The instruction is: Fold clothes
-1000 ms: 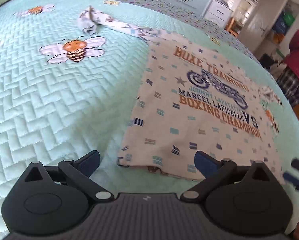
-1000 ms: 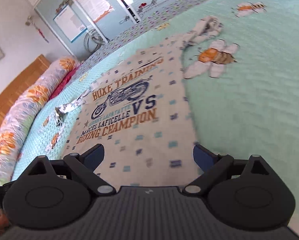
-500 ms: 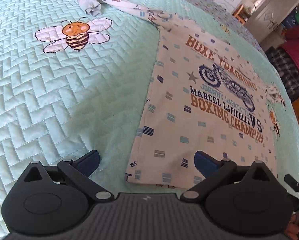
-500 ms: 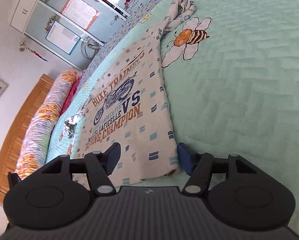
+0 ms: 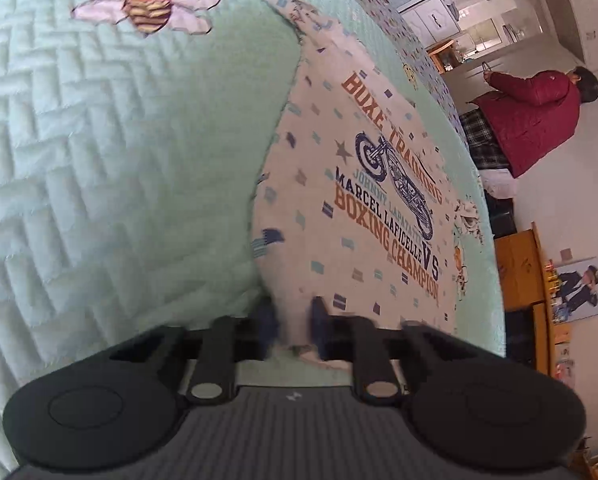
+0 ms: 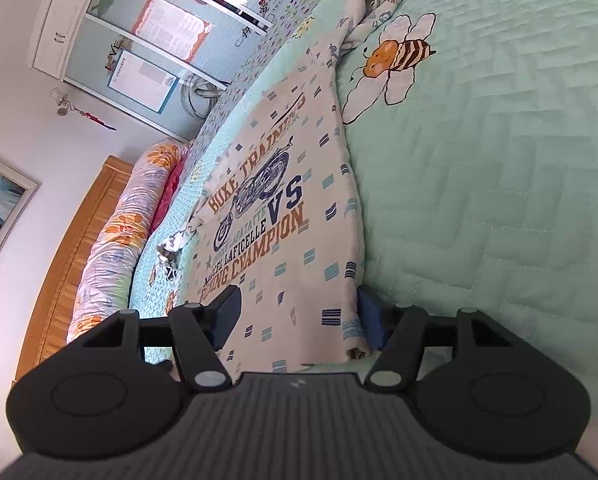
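- The left hand-held gripper (image 5: 293,326) is closing, its blue pads drawn narrow around the near corner of the T-shirt (image 5: 351,216); the hem cloth stands bunched up between the two pads, though motion blur hides whether they press it tight.
- The right hand-held gripper (image 6: 299,314) stands about half wide at the shirt's other near corner, with the hem lying flat between its fingers; the left pad (image 6: 227,316) sits on the cloth and the right one (image 6: 369,320) just beside the folded side edge, neither one squeezing.
- The T-shirt (image 6: 283,216) lies spread face up on the bed, cream with small blue and grey dashes, a blue motorcycle print and the words "BOXE TRAINING", "MARCEL LAFICELLE VS" and "BOXING CHAMPION".
- At its far end one sleeve (image 6: 373,4) is twisted and bunched, stretching out over the cover.
- Beneath it is a mint-green quilted bedspread (image 6: 499,160) stitched in a herringbone pattern, with an appliquéd bee (image 6: 395,60) just beside the shirt's long edge near that sleeve.
- Along the head of the bed runs a floral bolster (image 6: 115,240) against a wooden headboard (image 6: 67,264).
- Beyond the bed's far side stands a person in a red padded jacket (image 5: 535,116), well apart from the shirt.
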A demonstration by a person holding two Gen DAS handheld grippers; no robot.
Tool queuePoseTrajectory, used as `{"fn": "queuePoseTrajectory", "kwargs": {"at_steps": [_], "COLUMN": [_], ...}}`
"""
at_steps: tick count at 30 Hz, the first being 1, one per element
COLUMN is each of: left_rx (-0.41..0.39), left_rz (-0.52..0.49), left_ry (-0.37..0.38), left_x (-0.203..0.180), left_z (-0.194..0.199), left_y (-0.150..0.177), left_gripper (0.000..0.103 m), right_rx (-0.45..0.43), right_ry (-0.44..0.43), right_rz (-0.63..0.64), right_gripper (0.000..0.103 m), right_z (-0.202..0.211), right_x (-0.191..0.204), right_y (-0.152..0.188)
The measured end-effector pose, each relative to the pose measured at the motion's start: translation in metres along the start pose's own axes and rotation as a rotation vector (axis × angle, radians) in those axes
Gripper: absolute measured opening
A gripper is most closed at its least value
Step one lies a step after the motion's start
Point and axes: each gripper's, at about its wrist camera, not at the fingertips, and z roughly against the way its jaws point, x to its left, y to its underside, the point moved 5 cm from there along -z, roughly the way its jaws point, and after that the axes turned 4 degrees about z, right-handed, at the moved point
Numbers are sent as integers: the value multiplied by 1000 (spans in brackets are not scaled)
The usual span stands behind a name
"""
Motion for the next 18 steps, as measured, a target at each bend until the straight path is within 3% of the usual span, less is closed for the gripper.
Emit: {"fn": "queuePoseTrajectory", "kwargs": {"at_steps": [4,6,7,8,12,18], "left_rx": [10,2,-2,-5,-29,-70], "left_rz": [-11,-24,-30,-35,-30,-41], "left_ry": [42,51,55,57,60,75], "left_x": [-4,-10,-13,-15,-18,-20], "left_z": [-9,-13,-15,-17,-14,10], "left_y": [5,7,8,9,13,16], "left_gripper": [11,10,10,9,9,9], "right_rx": [11,26,45,65,70,-10], "right_ry": [1,12,13,19,43,40], "right_rz": [8,12,11,12,20,64], "right_gripper": [63,48,27,12,11,10], "right_z": [-5,-9,-12,-15,-17,14], "right_x": [2,2,2,1,1,15], "right_y": [3,3,3,5,9,5]}}
